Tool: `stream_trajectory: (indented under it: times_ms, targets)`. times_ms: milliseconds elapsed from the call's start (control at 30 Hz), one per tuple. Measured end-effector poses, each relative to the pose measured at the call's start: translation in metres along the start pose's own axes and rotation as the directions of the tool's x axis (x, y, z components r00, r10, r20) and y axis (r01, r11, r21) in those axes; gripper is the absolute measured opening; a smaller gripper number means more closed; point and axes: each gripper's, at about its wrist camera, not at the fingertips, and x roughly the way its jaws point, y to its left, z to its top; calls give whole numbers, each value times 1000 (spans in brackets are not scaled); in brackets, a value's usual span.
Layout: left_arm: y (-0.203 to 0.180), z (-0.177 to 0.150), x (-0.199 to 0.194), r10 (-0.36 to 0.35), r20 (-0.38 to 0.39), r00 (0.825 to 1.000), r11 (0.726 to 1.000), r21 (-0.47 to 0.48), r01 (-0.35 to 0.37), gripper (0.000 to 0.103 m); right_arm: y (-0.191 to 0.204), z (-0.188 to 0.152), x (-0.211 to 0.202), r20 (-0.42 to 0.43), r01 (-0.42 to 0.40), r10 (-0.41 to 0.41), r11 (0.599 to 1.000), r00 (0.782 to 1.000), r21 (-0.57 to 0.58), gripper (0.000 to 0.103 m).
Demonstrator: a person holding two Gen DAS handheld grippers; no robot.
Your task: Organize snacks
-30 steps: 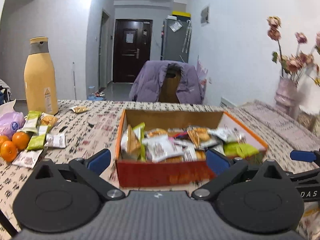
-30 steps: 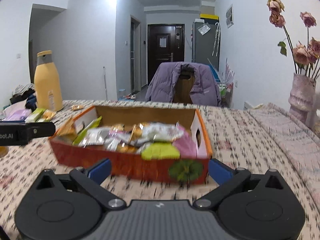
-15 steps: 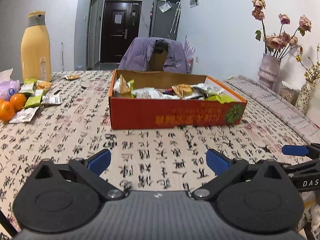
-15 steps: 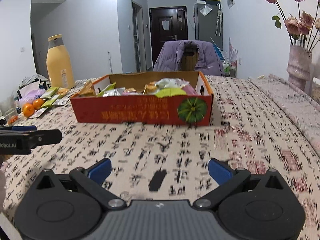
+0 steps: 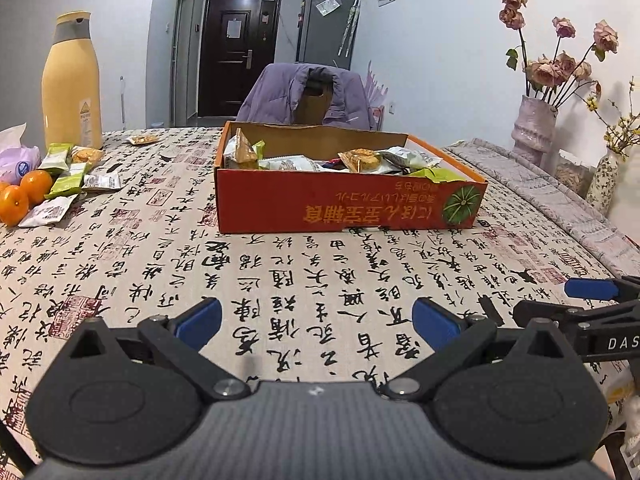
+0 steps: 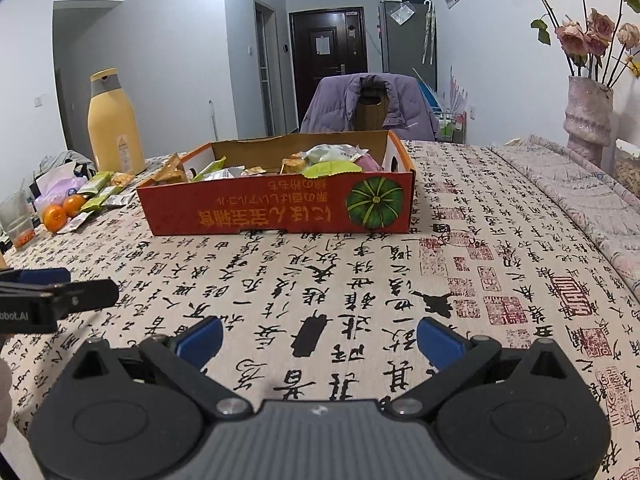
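Observation:
An orange cardboard box (image 5: 348,208) (image 6: 280,212) with a pumpkin picture stands mid-table, filled with several wrapped snacks (image 5: 360,158) (image 6: 328,164). More snack packets (image 5: 68,176) (image 6: 100,192) lie loose at the far left by the oranges (image 5: 24,196). My left gripper (image 5: 316,322) is open and empty, low over the tablecloth, well short of the box. My right gripper (image 6: 320,338) is likewise open and empty near the table's front. Each gripper's tip shows at the edge of the other's view.
A tall yellow bottle (image 5: 72,84) (image 6: 114,124) stands at the back left, beside a purple tissue pack (image 5: 16,162). A vase of dried roses (image 5: 534,128) (image 6: 588,120) stands at the right. A chair with a purple jacket (image 5: 308,96) is behind the table. Calligraphy-print tablecloth (image 5: 280,272) lies between grippers and box.
Both grippers have pulled back from the box toward the table's front edge. The box now sits farther away, with a wide stretch of cloth in between. Both stay open.

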Motion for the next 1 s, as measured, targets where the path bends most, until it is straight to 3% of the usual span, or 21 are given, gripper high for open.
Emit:
stream_trajectory:
  times_ms: [1000]
  targets:
    - [-5, -1, -1, -7, 4, 1000, 1000, 15, 7, 103, -1, 2, -3, 11, 0, 0, 1000, 1000, -1, 103]
